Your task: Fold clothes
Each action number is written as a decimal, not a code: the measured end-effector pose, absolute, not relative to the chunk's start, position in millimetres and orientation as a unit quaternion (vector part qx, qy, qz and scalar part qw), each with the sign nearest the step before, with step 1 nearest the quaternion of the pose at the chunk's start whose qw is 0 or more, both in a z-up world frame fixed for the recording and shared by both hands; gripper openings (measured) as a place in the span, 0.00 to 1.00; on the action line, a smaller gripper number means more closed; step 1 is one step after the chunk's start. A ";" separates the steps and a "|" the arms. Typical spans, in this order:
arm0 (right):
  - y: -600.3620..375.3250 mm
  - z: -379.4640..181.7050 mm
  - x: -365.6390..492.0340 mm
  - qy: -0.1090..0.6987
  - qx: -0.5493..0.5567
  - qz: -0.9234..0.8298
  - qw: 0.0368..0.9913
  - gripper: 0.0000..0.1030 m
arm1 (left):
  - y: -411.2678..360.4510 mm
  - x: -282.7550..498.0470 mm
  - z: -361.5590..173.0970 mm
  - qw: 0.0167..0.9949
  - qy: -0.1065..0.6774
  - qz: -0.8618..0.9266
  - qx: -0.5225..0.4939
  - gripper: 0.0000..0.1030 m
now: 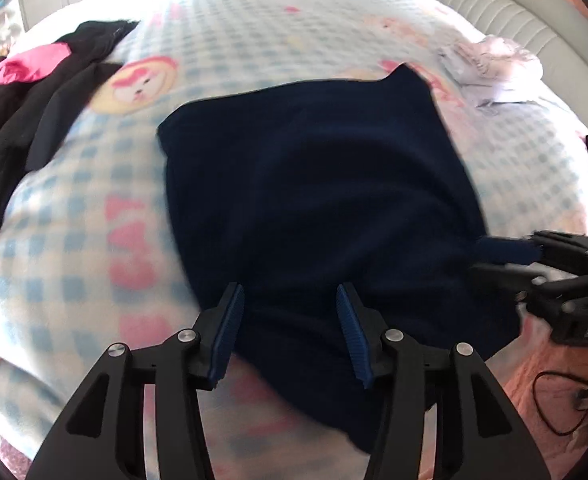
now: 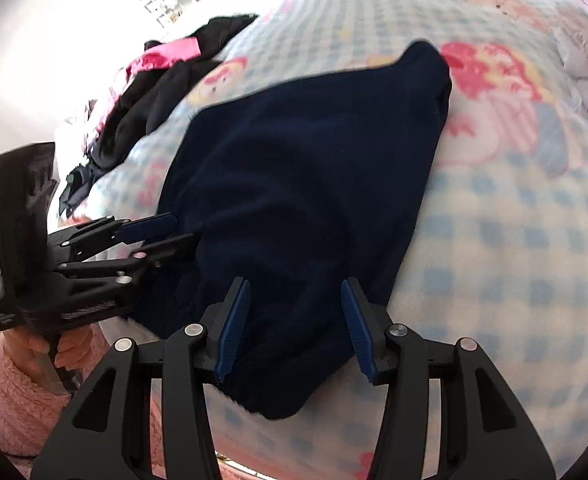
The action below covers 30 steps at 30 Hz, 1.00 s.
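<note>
A dark navy garment [image 1: 313, 180] lies folded on the bed, one corner pointing away from me. In the left wrist view my left gripper [image 1: 290, 292] hovers open over its near edge, cloth showing between the blue pads [image 1: 230, 320] without being pinched. My right gripper [image 1: 479, 256] comes in at the garment's right edge. The right wrist view shows the same navy garment [image 2: 294, 160], with my right gripper [image 2: 295, 284] open above its gathered near hem. My left gripper [image 2: 182, 227] sits at the cloth's left edge, held by a hand [image 2: 34, 346] in a fluffy pink sleeve.
The bed carries a blue-checked blanket with pink cartoon prints [image 1: 254, 20] [image 2: 513, 220]. A heap of black and pink clothes [image 1: 34, 100] [image 2: 162, 76] lies far left. A pale crumpled garment [image 1: 489, 68] rests far right by a padded white headboard [image 1: 493, 0]. A black cable [image 1: 565, 400] trails lower right.
</note>
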State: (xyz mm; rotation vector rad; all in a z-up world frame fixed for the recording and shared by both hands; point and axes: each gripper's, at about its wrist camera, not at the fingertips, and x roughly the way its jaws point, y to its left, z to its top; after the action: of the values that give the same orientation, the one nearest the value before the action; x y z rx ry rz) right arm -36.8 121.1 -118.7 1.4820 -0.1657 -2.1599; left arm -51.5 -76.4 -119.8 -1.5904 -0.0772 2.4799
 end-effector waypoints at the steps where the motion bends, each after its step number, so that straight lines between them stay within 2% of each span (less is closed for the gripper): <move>1: 123.6 -117.7 -36.2 -0.059 0.546 -0.796 0.254 0.46 | -82.3 -49.7 -116.0 0.094 -0.034 0.839 -0.535 0.49; 4: 139.2 -113.1 -31.9 -0.069 0.548 -0.798 0.243 0.46 | -98.8 -43.8 -105.9 0.064 -0.045 0.844 -0.531 0.50; 9: 151.9 -110.0 -20.6 -0.111 0.545 -0.791 0.253 0.49 | -111.6 -25.0 -102.8 0.116 -0.160 0.829 -0.524 0.50; 14: 147.8 -120.3 -9.9 -0.120 0.551 -0.788 0.248 0.50 | -98.1 -22.7 -123.1 0.085 -0.111 0.819 -0.557 0.52; 19: 163.2 -125.5 -3.6 -0.149 0.547 -0.792 0.227 0.47 | -124.0 -22.4 -114.5 0.078 -0.173 0.809 -0.556 0.51; 24: 163.3 -121.3 -2.5 -0.166 0.545 -0.780 0.260 0.49 | -131.6 -17.4 -123.5 0.144 -0.262 0.783 -0.545 0.50; 27: 156.0 -127.2 -1.4 -0.157 0.549 -0.780 0.254 0.48 | -126.7 -17.1 -137.1 0.146 -0.260 0.778 -0.553 0.50; 30: 152.7 -134.0 0.9 -0.152 0.553 -0.782 0.243 0.43 | -125.9 -20.7 -151.1 0.129 -0.264 0.777 -0.557 0.52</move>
State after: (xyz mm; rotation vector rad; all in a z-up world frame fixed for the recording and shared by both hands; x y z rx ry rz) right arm 0.9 152.7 -134.0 1.5114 -0.4160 -2.1376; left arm -20.7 -125.9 -151.1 -1.6199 -0.7662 2.2586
